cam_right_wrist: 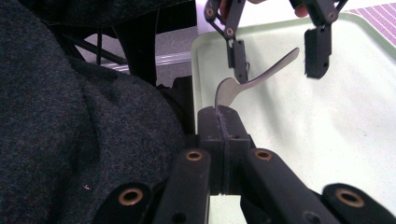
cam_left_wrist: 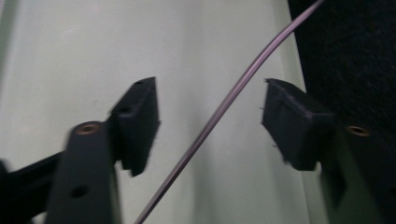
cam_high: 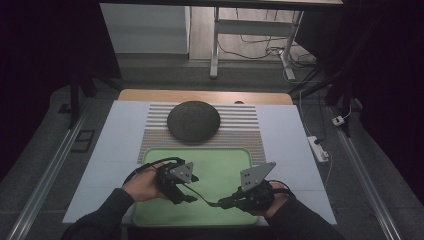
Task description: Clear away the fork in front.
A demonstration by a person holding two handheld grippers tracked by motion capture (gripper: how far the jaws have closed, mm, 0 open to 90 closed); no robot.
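While I hold both tools over the near half of the pale green plastic tray (cam_high: 227,162):
Right gripper (cam_right_wrist: 223,122): my jaws are clamped on the thin, flat, curved metal utensil (cam_right_wrist: 254,77), dull grey, pinched at one end.
Utensil: it arches above the tray's near edge, between the other tool's jaws.
Left gripper (cam_left_wrist: 210,119): my jaws stand apart, utensil untouched between.
Far edge: dark round woven dome (cam_high: 193,120) on striped mat (cam_high: 240,131).

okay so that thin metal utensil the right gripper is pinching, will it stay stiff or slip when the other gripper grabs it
The utensil probably stays stiff: it juts out unsupported from the right gripper without drooping. Its smooth, thin handle may twist or slip. The left gripper straddles it, jaws apart over the green tray.
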